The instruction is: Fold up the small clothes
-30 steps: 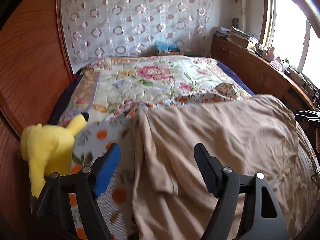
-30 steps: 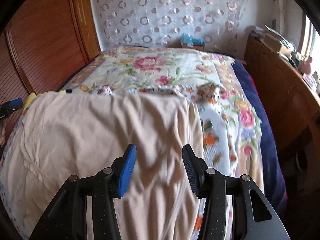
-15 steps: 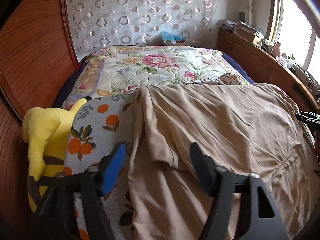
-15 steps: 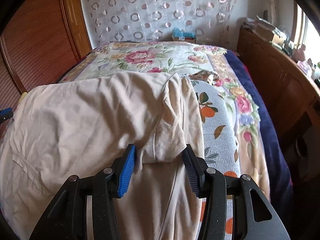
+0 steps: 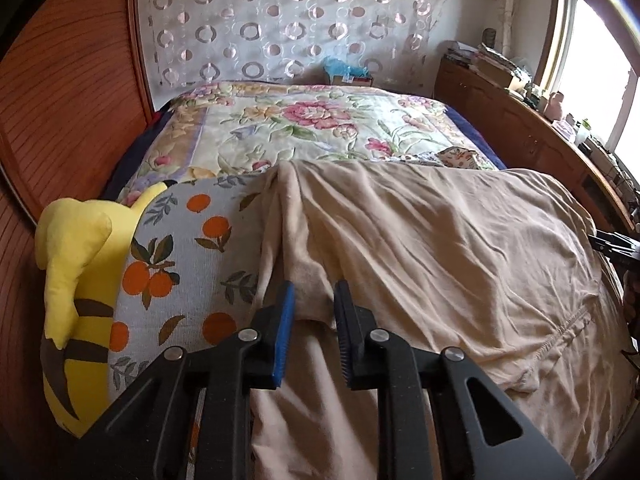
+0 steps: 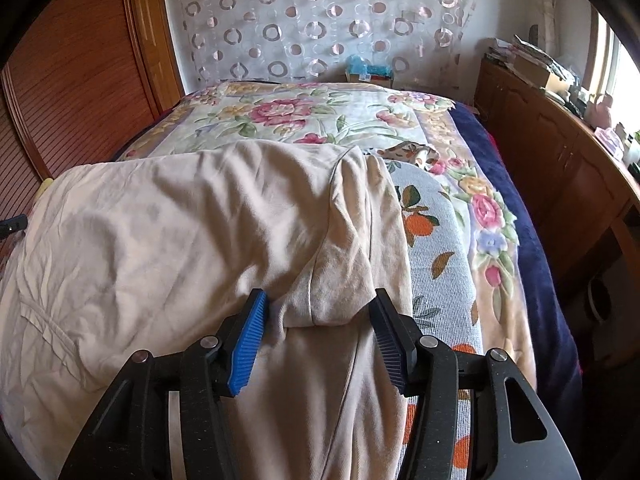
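Note:
A beige garment (image 5: 440, 248) lies spread over an orange-print cushion (image 5: 180, 248) on the bed. Its left sleeve is folded inward, and my left gripper (image 5: 314, 304) has its jaws closed in on the sleeve's end. In the right wrist view the garment (image 6: 180, 232) has its right sleeve (image 6: 340, 288) folded inward too. My right gripper (image 6: 318, 312) is open, with the sleeve end lying between its fingers. The tip of the right gripper also shows at the right edge of the left wrist view (image 5: 616, 242).
A yellow plush toy (image 5: 76, 280) lies at the cushion's left, against the wooden wardrobe (image 5: 60, 100). A floral quilt (image 5: 312, 124) covers the bed beyond. A wooden cabinet (image 6: 560, 160) with clutter runs along the right side under a window.
Both grippers have moved forward and down over the folded sleeves. The left gripper's jaws have closed from wide open onto the left sleeve end. The right gripper has opened wider around the right sleeve.

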Tool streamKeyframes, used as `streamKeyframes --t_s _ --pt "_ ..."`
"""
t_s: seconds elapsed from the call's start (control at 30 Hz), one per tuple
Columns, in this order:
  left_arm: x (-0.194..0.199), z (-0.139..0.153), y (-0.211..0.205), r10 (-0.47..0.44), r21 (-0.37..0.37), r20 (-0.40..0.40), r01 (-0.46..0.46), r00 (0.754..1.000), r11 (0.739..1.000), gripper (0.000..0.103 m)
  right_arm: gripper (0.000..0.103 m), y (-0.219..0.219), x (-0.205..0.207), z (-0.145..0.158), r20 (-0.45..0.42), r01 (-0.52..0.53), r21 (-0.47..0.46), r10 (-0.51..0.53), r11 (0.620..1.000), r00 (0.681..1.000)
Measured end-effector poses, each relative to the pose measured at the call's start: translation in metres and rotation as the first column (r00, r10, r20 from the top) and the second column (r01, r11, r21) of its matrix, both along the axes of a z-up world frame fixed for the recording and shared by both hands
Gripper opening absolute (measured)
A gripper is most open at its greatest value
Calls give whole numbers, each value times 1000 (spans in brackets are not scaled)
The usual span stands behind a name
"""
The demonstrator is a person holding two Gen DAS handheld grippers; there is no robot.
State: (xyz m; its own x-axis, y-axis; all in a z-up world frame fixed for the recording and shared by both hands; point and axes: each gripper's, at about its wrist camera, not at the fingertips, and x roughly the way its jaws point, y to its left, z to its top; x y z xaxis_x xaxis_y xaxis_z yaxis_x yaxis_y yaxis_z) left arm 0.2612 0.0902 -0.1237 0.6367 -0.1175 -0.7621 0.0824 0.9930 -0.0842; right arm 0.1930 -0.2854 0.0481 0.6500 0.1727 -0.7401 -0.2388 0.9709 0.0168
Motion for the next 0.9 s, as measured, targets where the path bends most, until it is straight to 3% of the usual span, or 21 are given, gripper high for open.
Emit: streamKeyframes --t_s 0.23,0.5,0.6,0.67,0.9 --pt "4 -6 -1 -13 -38 -33 12 999 999 22 55 2 3 -1 3 -1 -16 1 1000 1000" --pt "8 -7 -9 -40 -1 -47 40 998 999 26 11 3 12 10 10 -53 4 53 999 999" --pt "8 -6 -11 -37 9 -45 38 998 999 26 6 9 10 12 31 -92 -4 92 996 995" --pt "8 -5 -12 -32 21 -38 33 999 999 7 6 10 7 13 62 -101 -18 102 995 993" --pt "-9 31 -3 10 -15 117 -8 993 1000 5 6 -7 -2 24 149 -78 28 73 997 986"
